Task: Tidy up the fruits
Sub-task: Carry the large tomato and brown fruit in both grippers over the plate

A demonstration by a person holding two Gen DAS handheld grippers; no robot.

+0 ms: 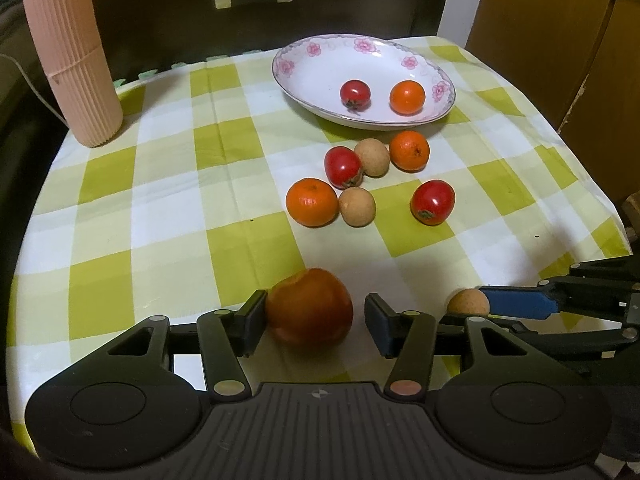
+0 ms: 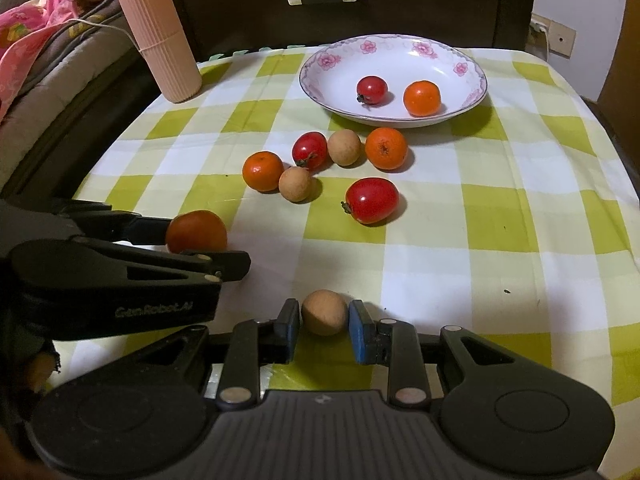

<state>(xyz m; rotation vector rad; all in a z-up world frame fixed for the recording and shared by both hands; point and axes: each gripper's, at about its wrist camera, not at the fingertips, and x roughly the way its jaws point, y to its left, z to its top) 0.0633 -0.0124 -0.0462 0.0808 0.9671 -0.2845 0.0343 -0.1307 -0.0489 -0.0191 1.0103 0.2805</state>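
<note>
The left tool (image 1: 314, 316) sits low over the green-and-white checked tablecloth (image 1: 224, 240) with its jaws spread around a large tomato (image 1: 309, 308). The left pad (image 1: 252, 318) touches the tomato's side, while a gap shows between the fruit and the right pad, so the tomato rests on the cloth and is not pinched. In the right wrist view the same tomato (image 2: 196, 232) lies at the end of the left tool's fingers.

The right tool (image 2: 324, 320) is pressed together on a small tan longan (image 2: 324, 312), one pad against each side. From the left wrist view this longan (image 1: 468, 302) shows just beside the blue pad (image 1: 516, 306) at the lower right.

Further back, a loose cluster of fruit lies on the tabletop: two small oranges (image 1: 312, 202) (image 1: 409, 151), two red cherry tomatoes (image 1: 343, 167) (image 1: 433, 202) and two more longans (image 1: 357, 206) (image 1: 372, 157). The nearer orange touches one longan; the other longan touches a cherry tomato.

Beyond them stands a white floral-rimmed dish (image 1: 316, 68), holding one cherry tomato (image 1: 355, 94) and one orange (image 1: 407, 97), set apart from each other.

A ribbed pink cylinder (image 1: 70, 56) stands upright at the far left corner of the tabletop.
</note>
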